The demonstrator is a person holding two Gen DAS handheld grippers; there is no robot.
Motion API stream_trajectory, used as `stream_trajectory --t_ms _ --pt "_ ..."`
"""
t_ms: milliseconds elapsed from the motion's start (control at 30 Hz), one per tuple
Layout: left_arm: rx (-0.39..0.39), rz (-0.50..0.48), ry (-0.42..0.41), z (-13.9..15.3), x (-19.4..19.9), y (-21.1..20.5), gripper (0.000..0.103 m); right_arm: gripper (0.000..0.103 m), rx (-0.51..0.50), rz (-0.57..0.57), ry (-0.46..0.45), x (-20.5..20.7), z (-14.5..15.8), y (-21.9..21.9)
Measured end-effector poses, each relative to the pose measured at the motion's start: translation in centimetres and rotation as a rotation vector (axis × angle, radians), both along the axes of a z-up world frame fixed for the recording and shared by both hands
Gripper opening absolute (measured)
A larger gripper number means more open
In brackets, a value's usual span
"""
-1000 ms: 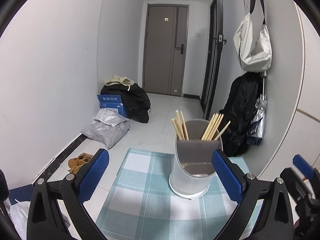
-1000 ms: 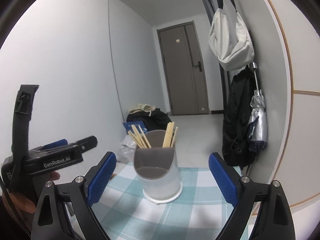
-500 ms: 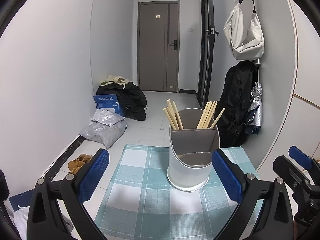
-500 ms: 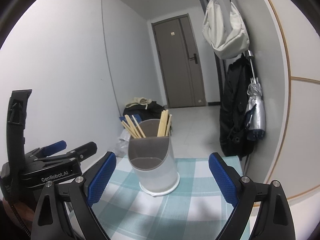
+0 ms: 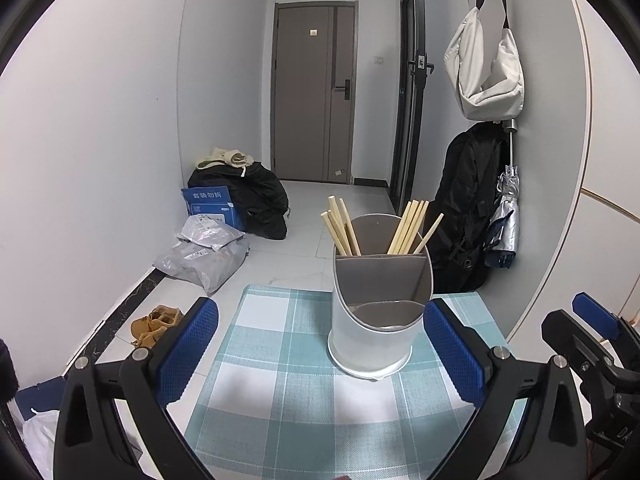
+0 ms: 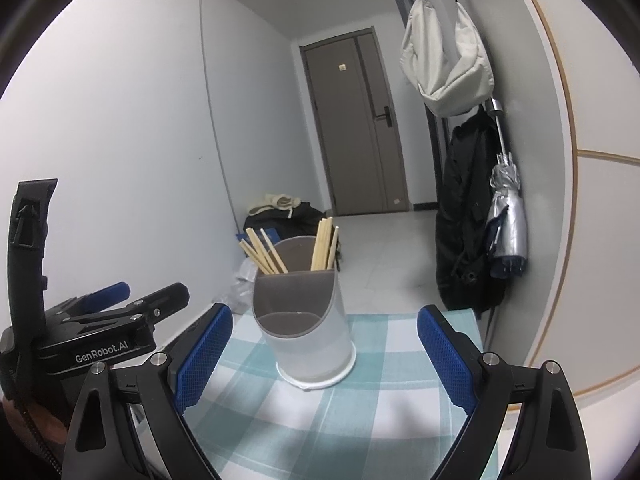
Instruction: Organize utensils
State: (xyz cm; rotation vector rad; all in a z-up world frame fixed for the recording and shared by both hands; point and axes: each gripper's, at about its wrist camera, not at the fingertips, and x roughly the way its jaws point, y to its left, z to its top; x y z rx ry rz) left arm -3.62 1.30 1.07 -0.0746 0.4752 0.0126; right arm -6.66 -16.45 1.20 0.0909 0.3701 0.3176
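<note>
A white utensil holder (image 5: 378,320) with a grey divided insert stands on the teal checked tablecloth (image 5: 280,380). Two bunches of wooden chopsticks (image 5: 340,224) lean in its two back compartments; the front compartment looks empty. My left gripper (image 5: 320,344) is open, blue pads wide apart, short of the holder with nothing between them. My right gripper (image 6: 324,352) is open too, empty, with the holder (image 6: 308,328) and its chopsticks (image 6: 264,250) just ahead. Each gripper shows in the other's view: the right gripper (image 5: 592,332) at far right, the left gripper (image 6: 104,316) at far left.
The small table ends just past the holder. Beyond it on the floor lie black bags (image 5: 248,196), a blue box (image 5: 210,204), grey parcels (image 5: 204,256) and shoes (image 5: 154,322). A white bag (image 5: 484,68), a black backpack (image 5: 468,204) and an umbrella (image 5: 504,228) hang at the right wall.
Both cameras have shifted slightly, so the holder sits a little differently in each view. Both grippers stayed open and empty; the holder and chopsticks have not moved.
</note>
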Motion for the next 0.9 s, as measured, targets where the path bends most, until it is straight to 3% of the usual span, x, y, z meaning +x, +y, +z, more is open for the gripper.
stream_trajectory --t_ms 900 --pt "-0.005 0.005 0.029 -0.40 0.56 0.02 0.100 0.095 0.011 -0.009 -0.001 -0.12 -0.02 -0.35"
